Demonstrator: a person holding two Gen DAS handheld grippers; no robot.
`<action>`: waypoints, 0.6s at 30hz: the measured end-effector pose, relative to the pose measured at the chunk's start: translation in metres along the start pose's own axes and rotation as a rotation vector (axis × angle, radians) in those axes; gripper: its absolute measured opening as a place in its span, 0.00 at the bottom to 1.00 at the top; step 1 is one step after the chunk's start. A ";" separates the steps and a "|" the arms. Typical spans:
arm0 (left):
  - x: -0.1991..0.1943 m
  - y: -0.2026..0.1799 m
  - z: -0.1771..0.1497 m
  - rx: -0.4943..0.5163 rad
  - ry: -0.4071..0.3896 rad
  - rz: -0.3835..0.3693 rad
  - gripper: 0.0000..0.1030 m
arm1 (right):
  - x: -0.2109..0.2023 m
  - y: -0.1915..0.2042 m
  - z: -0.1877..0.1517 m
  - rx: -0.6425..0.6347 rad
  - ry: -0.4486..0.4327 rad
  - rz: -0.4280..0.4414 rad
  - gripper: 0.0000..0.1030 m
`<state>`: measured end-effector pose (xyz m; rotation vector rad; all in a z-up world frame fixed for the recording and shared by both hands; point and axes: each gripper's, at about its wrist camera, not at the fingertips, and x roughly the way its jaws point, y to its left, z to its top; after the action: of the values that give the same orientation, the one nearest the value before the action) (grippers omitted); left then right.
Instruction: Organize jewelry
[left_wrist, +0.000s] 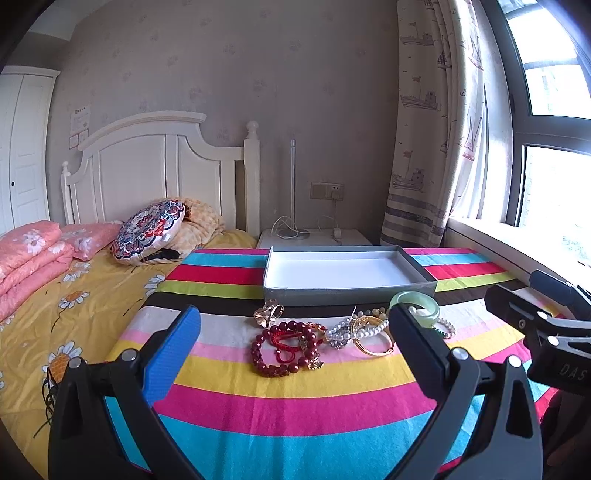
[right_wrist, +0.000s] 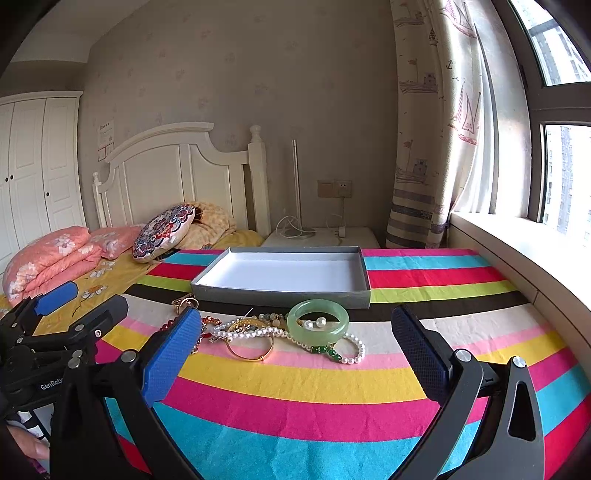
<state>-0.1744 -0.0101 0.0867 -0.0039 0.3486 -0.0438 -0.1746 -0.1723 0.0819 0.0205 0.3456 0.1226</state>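
Left gripper (left_wrist: 293, 334): black two-finger tool with a blue pad, jaws spread wide, holding nothing, low over the near cloth.
Right gripper (right_wrist: 295, 334): same build, jaws wide apart and empty, beside the left one.
Striped cloth (right_wrist: 295, 387): bright multicoloured bands covering the work surface.
Red bead bracelet (left_wrist: 284, 349): dark red round beads with red cord, left end of the jewelry pile.
Gold bangle (right_wrist: 251, 341): thin metal hoop, tangled with a white pearl strand (right_wrist: 258, 334).
Green jade bangle (right_wrist: 317, 320): thick pale ring, right part of the pile, two pearls inside it.
Grey shallow box (right_wrist: 280, 293): white-lined, open, just beyond the pile.
White headboard (left_wrist: 162, 166): far left, behind the bed.
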 end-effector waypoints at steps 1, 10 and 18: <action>0.000 0.000 0.000 0.001 0.000 0.000 0.98 | 0.000 0.000 0.000 0.002 0.000 0.001 0.96; 0.000 0.000 -0.002 -0.001 0.000 0.000 0.98 | 0.000 0.000 0.000 0.007 0.003 0.003 0.96; 0.001 0.001 -0.005 -0.005 -0.003 0.002 0.98 | 0.002 0.002 -0.004 0.010 0.015 0.007 0.96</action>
<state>-0.1748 -0.0087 0.0815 -0.0085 0.3459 -0.0414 -0.1742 -0.1698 0.0773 0.0309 0.3614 0.1280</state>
